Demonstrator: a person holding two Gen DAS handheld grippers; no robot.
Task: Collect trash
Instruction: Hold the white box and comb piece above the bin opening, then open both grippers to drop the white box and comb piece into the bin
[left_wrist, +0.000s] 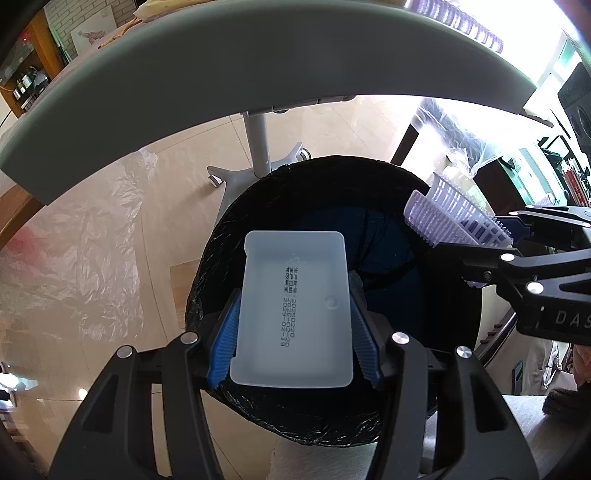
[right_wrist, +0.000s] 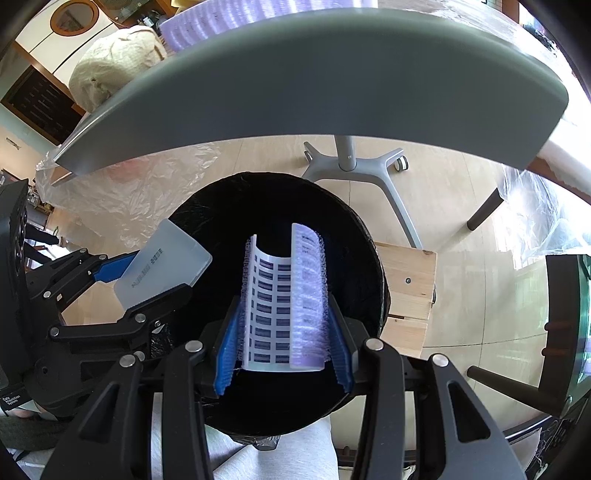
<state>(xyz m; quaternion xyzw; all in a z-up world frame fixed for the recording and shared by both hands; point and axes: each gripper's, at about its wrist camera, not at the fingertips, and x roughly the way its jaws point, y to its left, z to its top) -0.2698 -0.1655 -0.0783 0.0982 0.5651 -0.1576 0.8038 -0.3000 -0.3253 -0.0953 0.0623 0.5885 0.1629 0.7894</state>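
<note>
My left gripper (left_wrist: 293, 336) is shut on a translucent white plastic box (left_wrist: 293, 314) with printed dates, holding it over the open mouth of a bin lined with a black bag (left_wrist: 229, 236). My right gripper (right_wrist: 282, 339) is shut on a curved purple perforated plastic piece (right_wrist: 284, 299) over the same bin (right_wrist: 354, 236). The purple piece also shows in the left wrist view (left_wrist: 454, 214), and the white box also shows in the right wrist view (right_wrist: 162, 266). The bin's inside is dark.
A grey tabletop edge (left_wrist: 184, 85) arches above the bin, on a grey wheeled pedestal base (right_wrist: 351, 166). Clear plastic sheeting (left_wrist: 74, 240) lies on the floor at left. A wooden board (right_wrist: 406, 288) sits right of the bin. Dark furniture legs (right_wrist: 484, 210) stand at right.
</note>
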